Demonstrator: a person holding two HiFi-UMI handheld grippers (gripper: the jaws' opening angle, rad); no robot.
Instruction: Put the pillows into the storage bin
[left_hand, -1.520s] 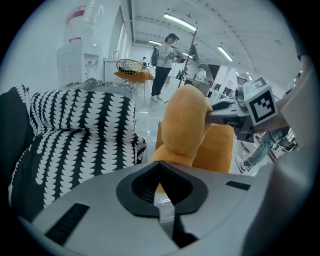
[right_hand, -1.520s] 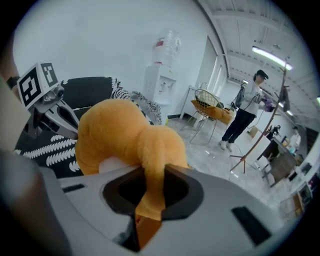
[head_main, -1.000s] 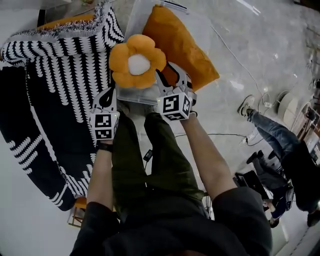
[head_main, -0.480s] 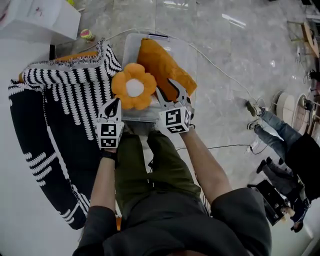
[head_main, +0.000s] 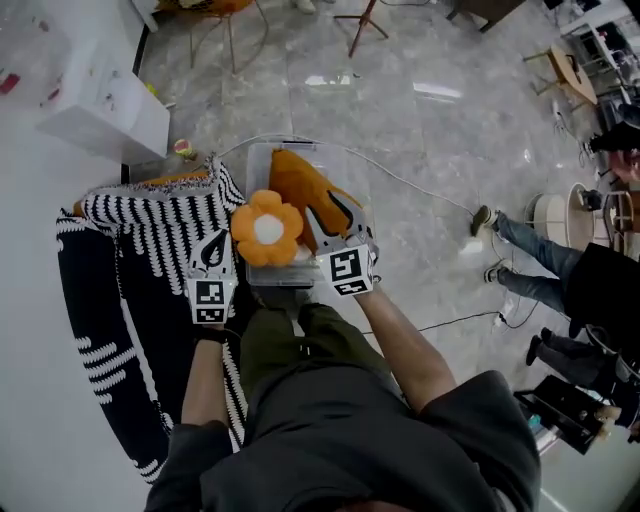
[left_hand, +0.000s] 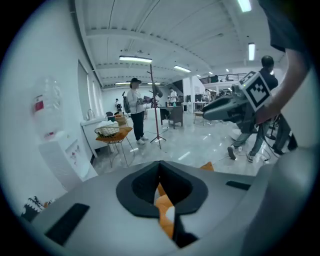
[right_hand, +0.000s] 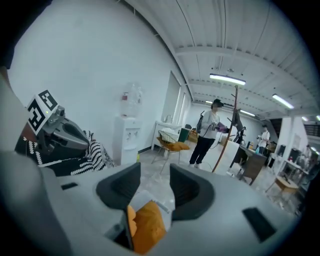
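Your left gripper (head_main: 223, 240) has its jaws pinched on a petal of the flower pillow (head_main: 267, 227), above the storage bin (head_main: 256, 160) at the orange pillow (head_main: 300, 185)'s eight o'clock, while your right gripper (head_main: 331, 212) stands spread and empty; the pillow looks light and floppy, so grab deep into the stuffing.

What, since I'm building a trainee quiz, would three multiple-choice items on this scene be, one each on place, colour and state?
1. The plain orange pillow lies: A on a shelf; B in the clear plastic storage bin; C under a table.
2. The flower-shaped orange pillow's centre is: A white; B black; C green.
3. The left gripper's jaws are: A wide apart; B shut on the flower pillow; C shut on a cable.
Key: B, bin walls surround it; A, a white disc amid petals; B, the left gripper view shows jaws together on orange fabric.
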